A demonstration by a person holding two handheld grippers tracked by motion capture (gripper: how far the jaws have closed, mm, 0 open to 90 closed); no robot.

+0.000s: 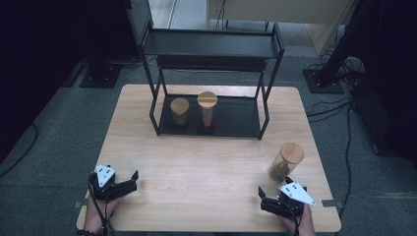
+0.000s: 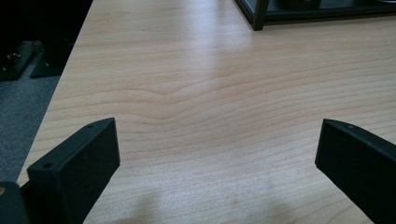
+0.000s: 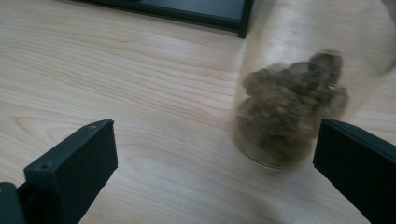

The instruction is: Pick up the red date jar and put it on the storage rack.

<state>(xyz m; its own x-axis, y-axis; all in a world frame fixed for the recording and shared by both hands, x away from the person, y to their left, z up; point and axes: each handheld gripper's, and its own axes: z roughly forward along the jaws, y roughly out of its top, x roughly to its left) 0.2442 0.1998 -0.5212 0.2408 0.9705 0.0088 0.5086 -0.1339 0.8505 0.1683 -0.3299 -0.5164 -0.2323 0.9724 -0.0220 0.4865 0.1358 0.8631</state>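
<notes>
A glass jar (image 1: pixel 283 162) with a wooden lid and brown contents stands on the table at the right. In the right gripper view that jar (image 3: pixel 289 112) stands just ahead of the jaws, toward the right one. My right gripper (image 1: pixel 273 188) (image 3: pixel 215 154) is open and holds nothing. Near the table's front left edge my left gripper (image 1: pixel 127 177) (image 2: pixel 217 149) is open over bare wood. On the lower shelf of the black rack (image 1: pixel 231 118) stand a short jar (image 1: pixel 180 111) with yellowish contents and a taller jar (image 1: pixel 207 112) with red contents at its bottom.
The rack's upper shelf (image 1: pixel 211 45) is bare. The wooden table (image 1: pixel 206 162) stretches between the rack and my grippers. Cables and stand bases (image 1: pixel 324 81) lie on the floor around the table. A rack leg (image 2: pixel 257 18) shows far ahead in the left gripper view.
</notes>
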